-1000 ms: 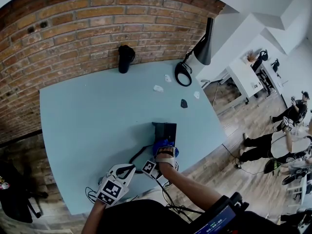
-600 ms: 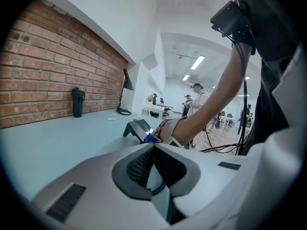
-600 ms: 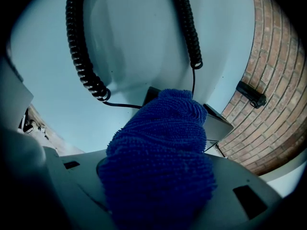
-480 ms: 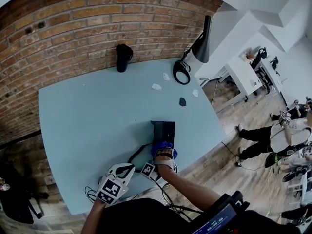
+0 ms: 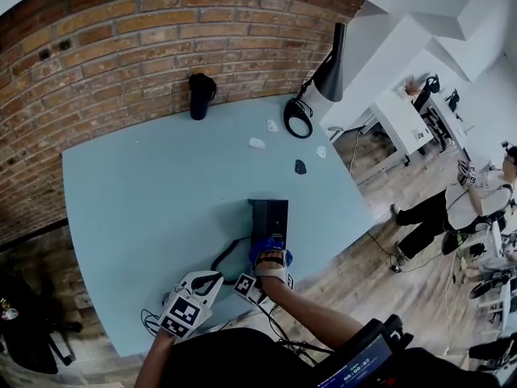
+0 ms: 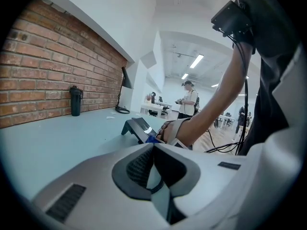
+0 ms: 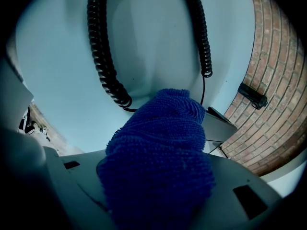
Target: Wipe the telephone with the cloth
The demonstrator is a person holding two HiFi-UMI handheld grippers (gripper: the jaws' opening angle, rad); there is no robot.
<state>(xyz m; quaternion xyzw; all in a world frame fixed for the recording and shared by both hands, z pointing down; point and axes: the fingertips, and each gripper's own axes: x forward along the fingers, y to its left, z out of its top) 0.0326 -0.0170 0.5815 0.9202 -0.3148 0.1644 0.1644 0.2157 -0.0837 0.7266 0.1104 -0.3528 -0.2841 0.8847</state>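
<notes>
The dark telephone (image 5: 269, 215) sits on the light blue table (image 5: 145, 192), its black coiled cord (image 5: 229, 258) looping toward the near edge. My right gripper (image 5: 271, 257) is shut on a bunched blue cloth (image 5: 271, 250), which lies against the telephone's near end. In the right gripper view the cloth (image 7: 160, 162) fills the jaws, with the cord (image 7: 103, 56) and a corner of the telephone (image 7: 218, 126) beyond it. My left gripper (image 5: 212, 280) rests shut and empty near the table's front edge, left of the cord. From the left gripper (image 6: 153, 145) the telephone (image 6: 136, 127) shows ahead.
A black bottle (image 5: 199, 94) stands by the brick wall. A black lamp (image 5: 327, 69) with a ring base (image 5: 297, 120) is at the far right corner. Small white scraps (image 5: 257, 143) and a dark bit (image 5: 300, 166) lie behind the telephone. People (image 5: 464, 204) are in the room at right.
The right gripper and cloth have stayed at the telephone's near end, shifting little if at all. The left gripper has not moved. People in the background have moved.
</notes>
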